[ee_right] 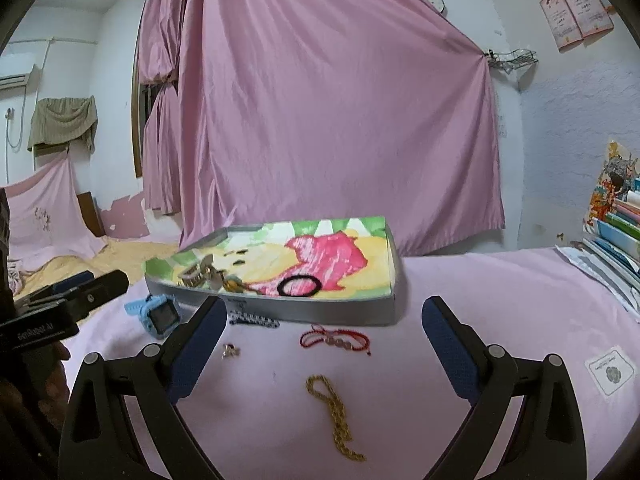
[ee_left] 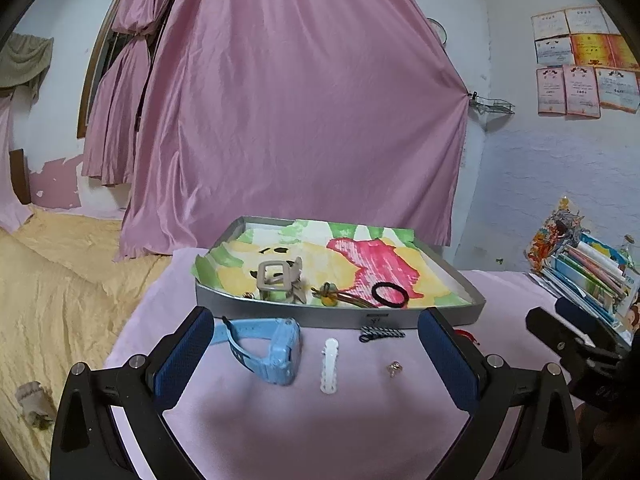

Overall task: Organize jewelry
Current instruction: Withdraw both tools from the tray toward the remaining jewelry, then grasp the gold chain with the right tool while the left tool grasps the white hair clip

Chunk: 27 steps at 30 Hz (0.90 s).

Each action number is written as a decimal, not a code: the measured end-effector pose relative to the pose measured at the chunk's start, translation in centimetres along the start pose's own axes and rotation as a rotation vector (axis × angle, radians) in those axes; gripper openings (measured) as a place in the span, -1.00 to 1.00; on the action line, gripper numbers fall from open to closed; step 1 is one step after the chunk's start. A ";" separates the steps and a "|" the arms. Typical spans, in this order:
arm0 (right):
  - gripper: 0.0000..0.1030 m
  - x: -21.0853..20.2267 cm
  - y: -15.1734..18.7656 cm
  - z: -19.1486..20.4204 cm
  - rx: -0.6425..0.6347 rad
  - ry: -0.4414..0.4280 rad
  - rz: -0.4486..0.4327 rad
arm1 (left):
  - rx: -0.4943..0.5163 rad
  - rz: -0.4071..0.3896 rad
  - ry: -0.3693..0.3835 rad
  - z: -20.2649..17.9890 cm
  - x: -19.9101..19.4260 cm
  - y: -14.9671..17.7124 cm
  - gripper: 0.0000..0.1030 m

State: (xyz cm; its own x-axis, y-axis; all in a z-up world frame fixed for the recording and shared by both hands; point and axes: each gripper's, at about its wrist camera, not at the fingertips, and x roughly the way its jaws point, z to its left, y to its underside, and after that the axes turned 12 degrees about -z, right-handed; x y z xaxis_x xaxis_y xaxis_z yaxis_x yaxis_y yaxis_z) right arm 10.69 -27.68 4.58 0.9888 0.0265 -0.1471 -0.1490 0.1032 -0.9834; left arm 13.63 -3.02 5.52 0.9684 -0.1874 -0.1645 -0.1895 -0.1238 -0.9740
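Hiding the tray's (ee_left: 336,314) small front-left trinket, both tongs (ee_left: 316,354) (ee_right: 324,344) gape, empty.

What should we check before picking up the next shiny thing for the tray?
1. Right hand-held gripper open and holding nothing: ok.
2. Left hand-held gripper open and holding nothing: ok.
3. Gold chain lying free on the pink cloth, between the right fingers' line: ok.
4. Tray has bare room beside the black hair tie: ok.
5. Red bracelet apart from the chain: ok.
6. Chain free of knots: cannot tell.
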 end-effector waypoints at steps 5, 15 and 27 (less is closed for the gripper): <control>0.87 0.5 0.9 -0.6 0.010 -0.006 0.060 | 0.015 0.036 0.012 -0.6 0.1 0.8 0.99; 0.80 1.5 2.2 -1.0 0.013 -0.014 0.147 | 0.022 0.146 0.048 -1.0 1.4 2.0 0.99; -0.07 3.4 3.4 -0.5 -0.010 -0.041 0.294 | 0.075 0.299 0.094 -2.6 3.7 3.2 0.51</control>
State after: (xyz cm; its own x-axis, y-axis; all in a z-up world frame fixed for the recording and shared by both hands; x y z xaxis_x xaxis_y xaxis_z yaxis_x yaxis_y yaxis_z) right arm 13.52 -27.71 0.71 0.9020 0.0941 -0.4213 -0.4285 0.0757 -0.9004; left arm 16.24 -6.61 2.20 0.8517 -0.2944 -0.4334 -0.4475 0.0214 -0.8940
